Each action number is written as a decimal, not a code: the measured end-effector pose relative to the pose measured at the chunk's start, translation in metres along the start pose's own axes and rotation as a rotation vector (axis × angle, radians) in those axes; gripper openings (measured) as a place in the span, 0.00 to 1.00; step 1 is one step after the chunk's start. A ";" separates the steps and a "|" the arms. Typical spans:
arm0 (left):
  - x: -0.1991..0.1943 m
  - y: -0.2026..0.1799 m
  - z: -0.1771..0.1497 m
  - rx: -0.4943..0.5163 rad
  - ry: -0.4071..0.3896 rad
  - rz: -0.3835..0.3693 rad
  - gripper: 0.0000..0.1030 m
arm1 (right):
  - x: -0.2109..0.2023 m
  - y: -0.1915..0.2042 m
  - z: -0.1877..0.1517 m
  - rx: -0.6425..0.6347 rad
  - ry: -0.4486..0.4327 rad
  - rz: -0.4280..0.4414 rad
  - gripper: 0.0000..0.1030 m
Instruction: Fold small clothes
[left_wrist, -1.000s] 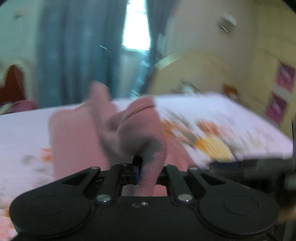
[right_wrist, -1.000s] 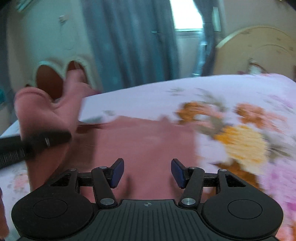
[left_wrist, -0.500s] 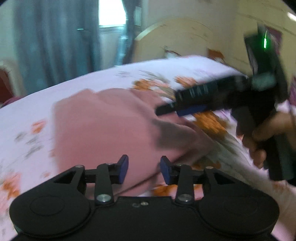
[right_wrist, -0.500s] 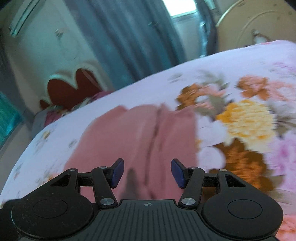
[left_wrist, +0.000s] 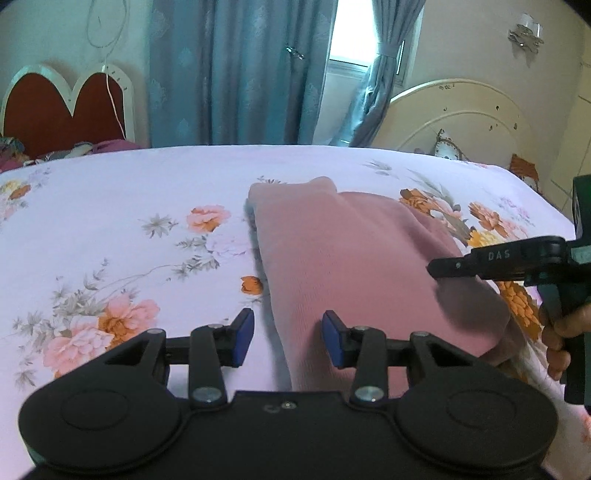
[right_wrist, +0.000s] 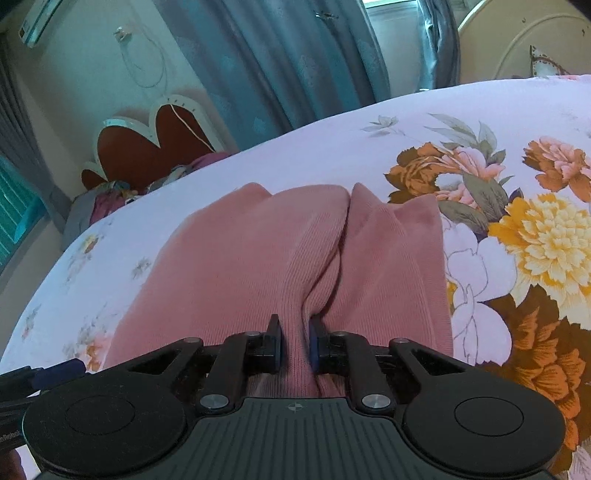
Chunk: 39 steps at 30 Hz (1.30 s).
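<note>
- The left gripper (left_wrist: 288, 339) is wide open and holds nothing. Its blue pads (left_wrist: 243, 338) straddle the near left edge of the pink garment (left_wrist: 351, 266), one pad over the bed sheet (left_wrist: 129, 206), the other over the cloth.
- The pink garment lies flat on the floral bed sheet, partly folded. Its long axis runs from the near edge of the bed toward the far side, straight ahead of both grippers. In the left wrist view it sits ahead and to the right of centre.
- A ridge of cloth (right_wrist: 325, 251) runs along that same axis down the middle of the garment.
- The right gripper (right_wrist: 294, 343) is nearly closed, pinching the near end of this ridge between its pads.
- Judgement: the right gripper already has the cloth; the left is nearest the left edge and needs only a short move forward to take it.
- The next fold probably turns the cloth across the long axis.
</note>
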<state>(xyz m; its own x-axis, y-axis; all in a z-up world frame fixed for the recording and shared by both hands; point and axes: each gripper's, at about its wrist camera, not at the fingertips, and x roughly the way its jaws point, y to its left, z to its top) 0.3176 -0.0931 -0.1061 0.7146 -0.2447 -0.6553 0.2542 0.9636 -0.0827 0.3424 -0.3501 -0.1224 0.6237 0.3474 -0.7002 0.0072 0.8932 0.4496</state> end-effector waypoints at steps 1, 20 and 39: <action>-0.003 0.002 -0.002 -0.002 -0.002 -0.002 0.39 | 0.003 -0.001 0.001 0.008 0.008 -0.002 0.14; 0.033 -0.029 0.006 0.010 0.020 -0.096 0.56 | -0.056 -0.026 -0.007 -0.033 -0.074 -0.145 0.11; 0.053 -0.022 -0.004 -0.054 0.075 -0.083 0.64 | -0.081 -0.038 -0.060 0.009 -0.004 -0.207 0.09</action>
<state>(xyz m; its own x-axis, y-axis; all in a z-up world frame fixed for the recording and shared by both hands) 0.3473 -0.1272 -0.1422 0.6408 -0.3174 -0.6990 0.2740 0.9451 -0.1780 0.2450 -0.3952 -0.1159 0.6115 0.1551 -0.7759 0.1427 0.9429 0.3010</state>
